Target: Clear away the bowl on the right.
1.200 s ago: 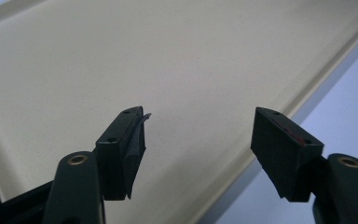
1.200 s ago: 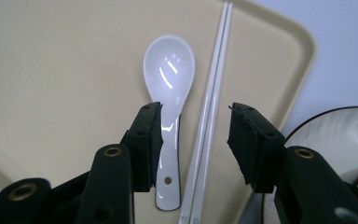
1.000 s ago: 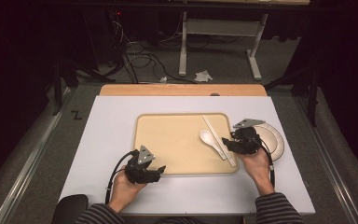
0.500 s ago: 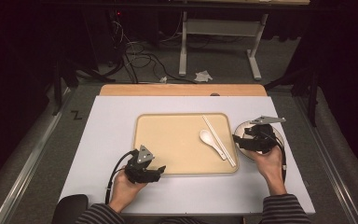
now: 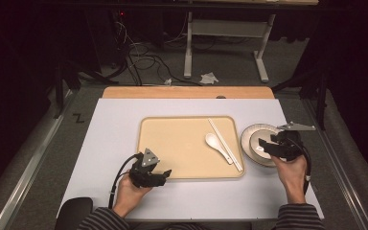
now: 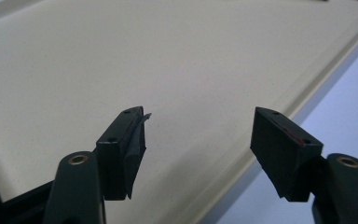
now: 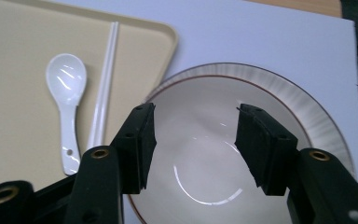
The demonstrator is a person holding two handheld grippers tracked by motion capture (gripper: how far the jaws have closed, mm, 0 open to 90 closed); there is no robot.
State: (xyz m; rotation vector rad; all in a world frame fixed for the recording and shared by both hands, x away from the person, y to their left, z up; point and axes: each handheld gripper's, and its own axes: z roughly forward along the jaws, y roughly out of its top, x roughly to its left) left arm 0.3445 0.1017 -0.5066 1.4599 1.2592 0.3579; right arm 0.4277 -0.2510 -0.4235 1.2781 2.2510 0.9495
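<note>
Right of the tray, on the white table: bowl directly beneath right gripper, jaws apart, just closing, nothing between. Left gripper wide, empty, over tray's near edge, well apart from bowl.

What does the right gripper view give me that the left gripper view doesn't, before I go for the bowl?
Right gripper view alone: the bowl right under the open right gripper, its rim beside the tray corner, plus the white spoon and chopsticks lying on the tray. Left gripper view alone: the open left gripper with nothing between its jaws, over a bare stretch of tray near its edge. Both share: the beige tray and the pale table surface.
</note>
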